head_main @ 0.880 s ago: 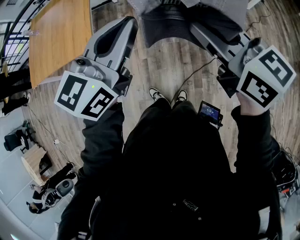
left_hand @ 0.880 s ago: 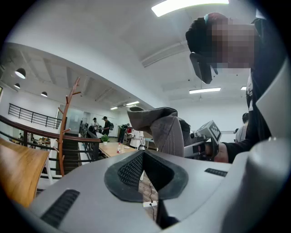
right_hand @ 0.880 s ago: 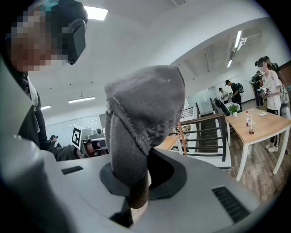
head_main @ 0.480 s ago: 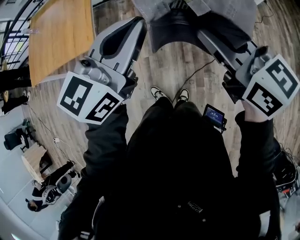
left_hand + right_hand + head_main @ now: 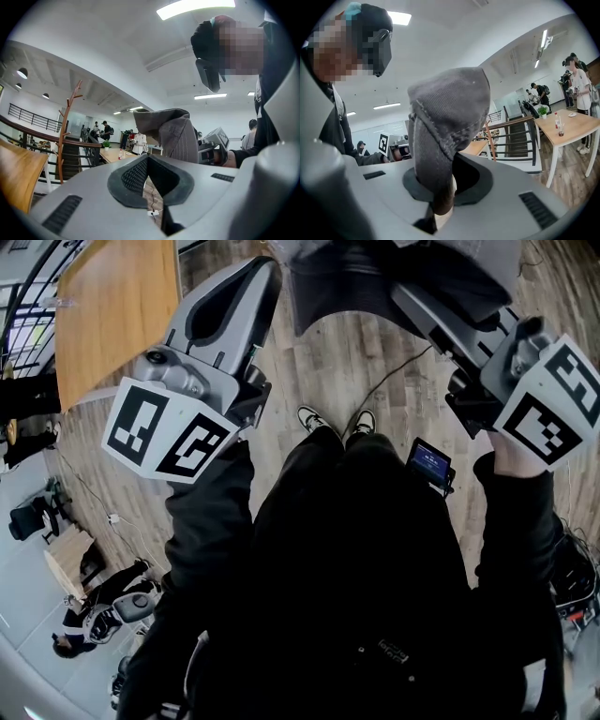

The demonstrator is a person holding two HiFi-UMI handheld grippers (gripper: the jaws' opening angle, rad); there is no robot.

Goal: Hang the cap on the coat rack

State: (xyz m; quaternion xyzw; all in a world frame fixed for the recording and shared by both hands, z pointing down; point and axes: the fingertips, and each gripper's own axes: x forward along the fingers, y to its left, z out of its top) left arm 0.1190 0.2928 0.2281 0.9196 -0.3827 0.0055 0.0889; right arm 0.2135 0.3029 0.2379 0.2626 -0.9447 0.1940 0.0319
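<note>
The grey cap (image 5: 356, 277) hangs at the top of the head view, and my right gripper (image 5: 405, 294) is shut on its edge. In the right gripper view the cap (image 5: 445, 112) stands up from between the closed jaws of the right gripper (image 5: 440, 187) and fills the centre. My left gripper (image 5: 267, 268) is just left of the cap and apart from it. It (image 5: 147, 157) is shut with nothing between its pads. Ahead of it and to the right is the cap (image 5: 173, 136). The wooden branched coat rack (image 5: 65, 136) stands far off at the left.
A wooden table (image 5: 117, 306) is at the upper left over plank flooring, and a cable (image 5: 394, 381) runs across the floor by the person's shoes (image 5: 314, 423). A black stair railing (image 5: 28, 136) stands by the rack. Another table (image 5: 567, 126) and several people are at the far right.
Both grippers and the cap have drifted slightly up the head view. The left gripper went a little right, then back left. The right gripper's hold on the cap is unchanged.
</note>
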